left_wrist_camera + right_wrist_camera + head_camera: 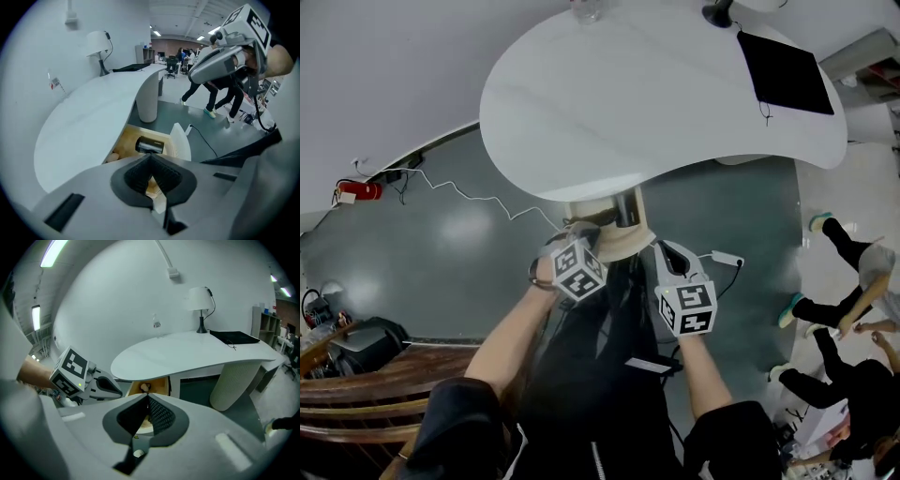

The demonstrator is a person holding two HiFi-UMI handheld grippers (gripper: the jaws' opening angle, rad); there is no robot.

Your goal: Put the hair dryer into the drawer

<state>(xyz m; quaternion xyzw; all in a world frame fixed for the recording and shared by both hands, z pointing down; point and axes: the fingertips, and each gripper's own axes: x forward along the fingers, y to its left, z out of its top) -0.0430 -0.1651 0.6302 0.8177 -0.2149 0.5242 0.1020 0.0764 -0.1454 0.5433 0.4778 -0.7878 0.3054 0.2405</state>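
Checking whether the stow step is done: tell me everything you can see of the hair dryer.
The hair dryer shows as a short black barrel, smooth plastic by its sheen, with small pale print too fine to read. It lies on its side on the light wooden floor of the open drawer, just past the edge of the white desk. Its handle and cord are not visible. Nothing but the drawer floor appears to touch it.
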